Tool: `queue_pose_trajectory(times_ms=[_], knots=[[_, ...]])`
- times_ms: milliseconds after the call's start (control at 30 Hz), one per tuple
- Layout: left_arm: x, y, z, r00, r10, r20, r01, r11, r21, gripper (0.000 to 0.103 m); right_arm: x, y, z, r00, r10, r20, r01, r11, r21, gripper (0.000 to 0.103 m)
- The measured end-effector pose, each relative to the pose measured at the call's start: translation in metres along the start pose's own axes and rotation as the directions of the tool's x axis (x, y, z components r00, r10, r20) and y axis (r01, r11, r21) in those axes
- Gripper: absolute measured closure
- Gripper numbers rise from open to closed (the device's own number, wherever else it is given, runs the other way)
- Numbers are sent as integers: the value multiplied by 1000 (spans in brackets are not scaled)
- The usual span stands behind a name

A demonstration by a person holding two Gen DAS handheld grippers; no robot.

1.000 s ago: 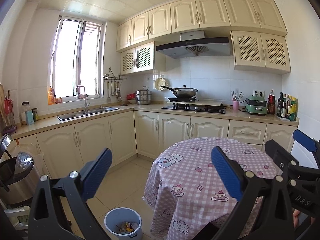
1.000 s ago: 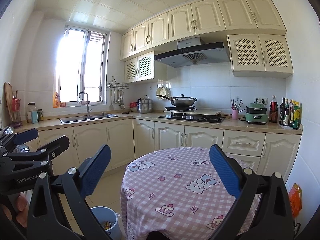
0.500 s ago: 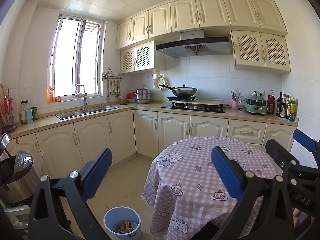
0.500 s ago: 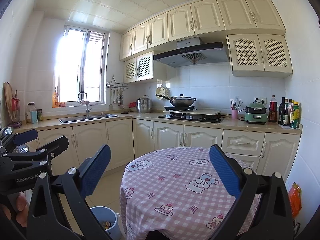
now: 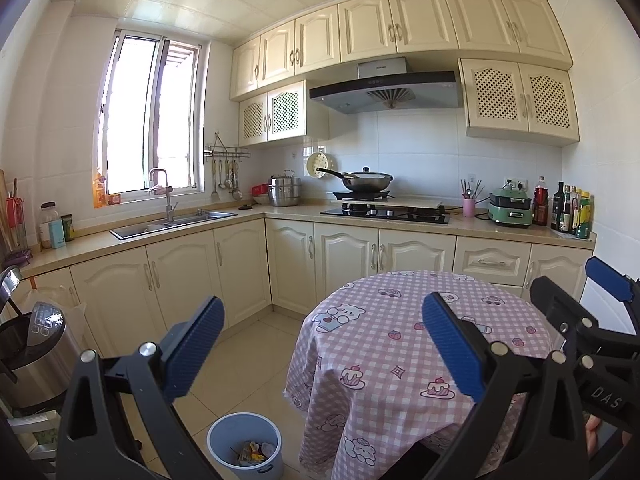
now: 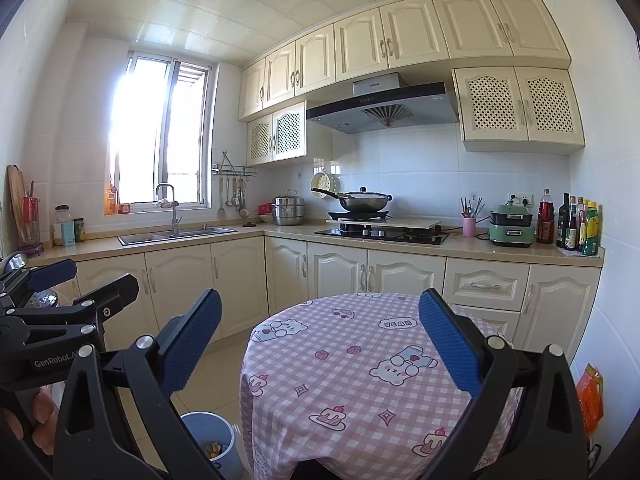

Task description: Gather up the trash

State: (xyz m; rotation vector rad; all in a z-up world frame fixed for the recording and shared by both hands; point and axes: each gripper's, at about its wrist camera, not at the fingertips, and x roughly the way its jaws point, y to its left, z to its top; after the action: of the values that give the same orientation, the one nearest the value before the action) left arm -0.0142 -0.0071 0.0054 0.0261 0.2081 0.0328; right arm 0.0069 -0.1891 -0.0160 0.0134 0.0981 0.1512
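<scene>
Where floor shows beside the table's edge (image 5: 298, 344), trash-filled bin (image 5: 245, 446), both hand-held grippers agape.

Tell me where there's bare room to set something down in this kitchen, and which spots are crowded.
Free: the whole top of the round table with its pink checked cloth; the counter stretch between the sink and the steamer pot. Crowded: the counter's right end, with the bottles and green cooker; the far left corner, by the jars.

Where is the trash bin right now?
The blue trash bin sits on the floor at the bottom of the left wrist view, just left of the round table with the pink checked cloth.
</scene>
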Motion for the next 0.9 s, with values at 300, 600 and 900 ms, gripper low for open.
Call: queue_pose_trajectory(times_ms=[300, 600, 900], knots=[[0, -1, -2, 1000, 1, -3, -1, 1000, -3, 6, 0, 0, 0, 1000, 1, -1, -1, 1000, 1, 8], [1, -1, -2, 1000, 2, -4, -2, 1000, -2, 6, 1, -1, -1, 1000, 2, -1, -2, 1000, 1, 8], [1, -1, -1, 1000, 5, -5, -5, 1000, -7, 6, 6, -2, 0, 1000, 12, -6, -12, 1000, -2, 8]])
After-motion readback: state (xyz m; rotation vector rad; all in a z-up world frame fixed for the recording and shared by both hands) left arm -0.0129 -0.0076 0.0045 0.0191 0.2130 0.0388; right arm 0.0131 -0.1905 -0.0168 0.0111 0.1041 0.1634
